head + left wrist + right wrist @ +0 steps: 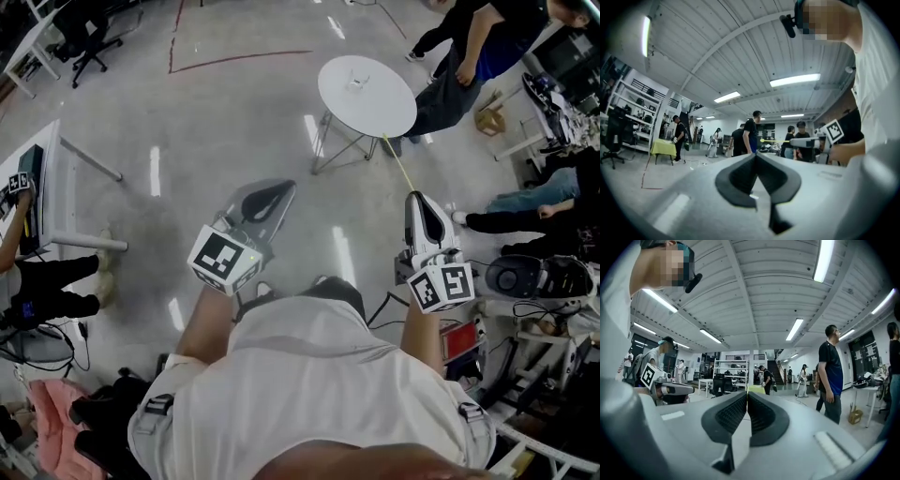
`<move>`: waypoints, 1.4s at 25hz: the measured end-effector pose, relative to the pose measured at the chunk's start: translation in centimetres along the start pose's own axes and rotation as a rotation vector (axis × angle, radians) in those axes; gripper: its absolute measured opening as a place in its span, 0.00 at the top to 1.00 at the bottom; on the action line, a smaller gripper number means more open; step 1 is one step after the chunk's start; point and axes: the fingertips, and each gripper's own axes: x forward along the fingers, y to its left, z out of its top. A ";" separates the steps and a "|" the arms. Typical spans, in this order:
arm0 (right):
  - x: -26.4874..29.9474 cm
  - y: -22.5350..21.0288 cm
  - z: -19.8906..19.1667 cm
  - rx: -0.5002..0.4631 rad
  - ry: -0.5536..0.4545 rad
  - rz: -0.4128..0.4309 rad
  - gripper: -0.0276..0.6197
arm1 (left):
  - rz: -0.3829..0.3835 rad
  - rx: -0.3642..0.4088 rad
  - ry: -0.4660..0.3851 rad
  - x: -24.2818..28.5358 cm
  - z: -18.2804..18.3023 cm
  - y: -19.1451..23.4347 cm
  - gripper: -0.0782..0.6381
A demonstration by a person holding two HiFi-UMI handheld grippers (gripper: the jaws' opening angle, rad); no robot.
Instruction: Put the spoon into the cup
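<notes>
Head view, positions taken relative to the round white surface (366, 94) standing on the grey floor (234, 122).

- Left claw (274, 194): held up over the floor, nearer the person than the round surface and to its left. Its marker cube (225, 258) faces the camera. In the left gripper view the dark pads are pressed together at the tips, with nothing between them.
- Right claw (419, 202): held up nearer the person than the round surface and just to its right, well apart from the left claw. Pads are closed, pinching a thin yellow spoon (397, 165).
- Spoon: juts straight out from the right claw tips. Its far end points at the near right edge of the round surface. It is in the air, not touching the floor.
</notes>
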 end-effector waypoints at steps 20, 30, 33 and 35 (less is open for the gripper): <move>15.5 -26.7 -3.6 0.112 0.017 -0.027 0.94 | -0.042 0.075 0.084 29.1 -2.2 7.7 0.89; 22.2 -36.3 -5.7 0.102 0.055 0.008 0.94 | 0.029 0.038 0.042 39.4 -2.8 12.8 0.89; 25.4 -38.2 -6.7 0.109 0.079 0.004 0.94 | 0.028 0.028 0.044 42.2 -3.1 15.9 0.89; 28.3 -39.1 -7.2 0.105 0.104 -0.002 0.94 | 0.022 0.015 0.046 44.0 -3.4 18.8 0.89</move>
